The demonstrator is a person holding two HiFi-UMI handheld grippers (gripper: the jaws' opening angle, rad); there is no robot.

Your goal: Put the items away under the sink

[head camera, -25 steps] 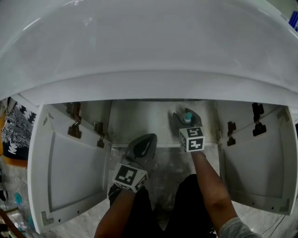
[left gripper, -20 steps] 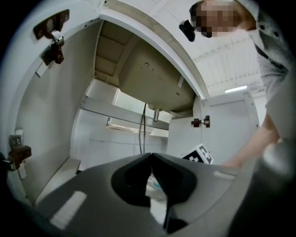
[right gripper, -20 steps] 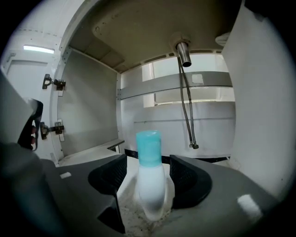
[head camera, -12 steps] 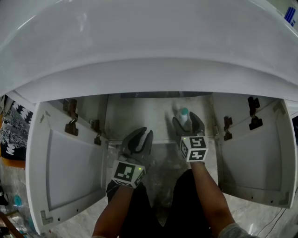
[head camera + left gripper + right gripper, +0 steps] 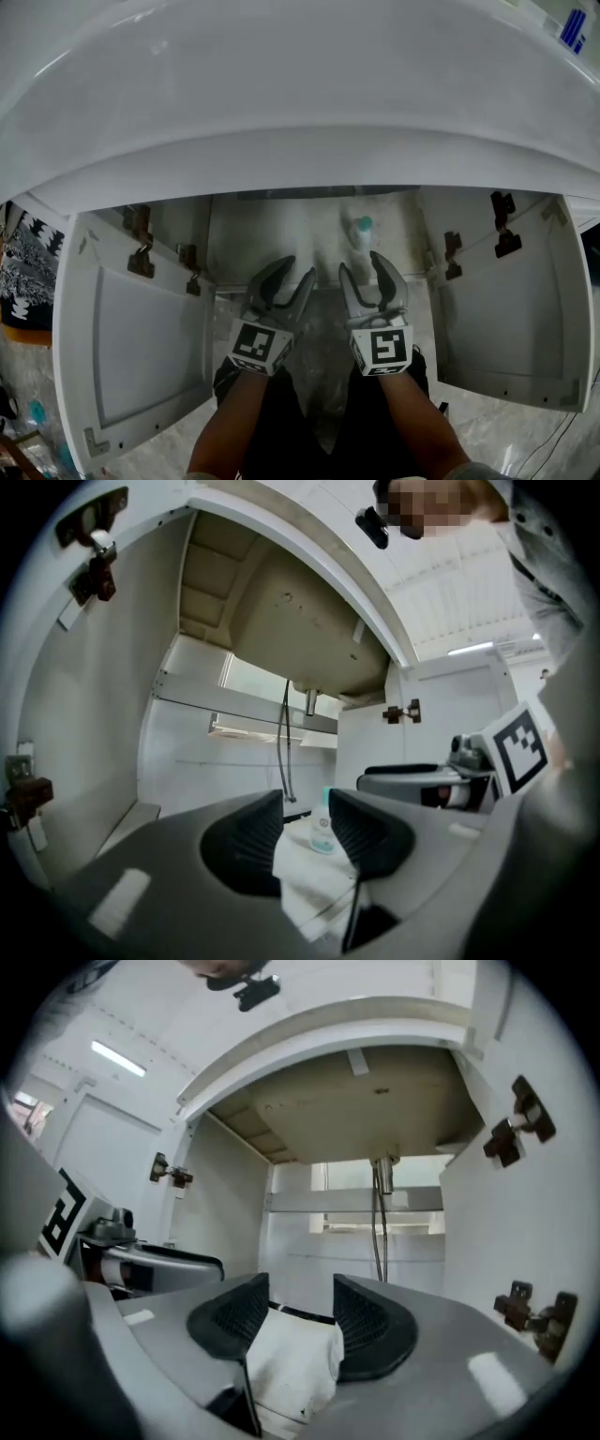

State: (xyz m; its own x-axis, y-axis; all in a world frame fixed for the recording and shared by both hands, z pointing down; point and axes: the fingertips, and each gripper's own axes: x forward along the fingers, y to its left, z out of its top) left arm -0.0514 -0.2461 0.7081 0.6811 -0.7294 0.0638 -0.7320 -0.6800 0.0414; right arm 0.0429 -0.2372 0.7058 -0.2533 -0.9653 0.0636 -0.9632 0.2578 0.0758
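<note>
A small white bottle with a teal cap point(image 5: 361, 232) stands upright on the white floor of the open cabinet under the sink, right of centre. In the left gripper view the bottle point(image 5: 323, 829) shows far off between the jaws. My right gripper point(image 5: 371, 274) is open at the cabinet's front edge, a short way back from the bottle and not touching it. My left gripper point(image 5: 287, 281) is open beside it, at the left, and holds nothing. In their own views the left gripper point(image 5: 305, 810) and the right gripper point(image 5: 300, 1296) frame only the white cabinet floor.
The white sink basin point(image 5: 281, 94) overhangs the cabinet. Both doors stand open, the left door point(image 5: 141, 356) and the right door point(image 5: 506, 319), with dark hinges point(image 5: 139, 248) on the side walls. Drain pipe and hoses point(image 5: 380, 1232) hang at the back. Marble floor point(image 5: 319, 337) lies below.
My right gripper has let go of the bottle and drawn back toward me; the bottle stays standing in the cabinet. My left gripper has opened its jaws.
</note>
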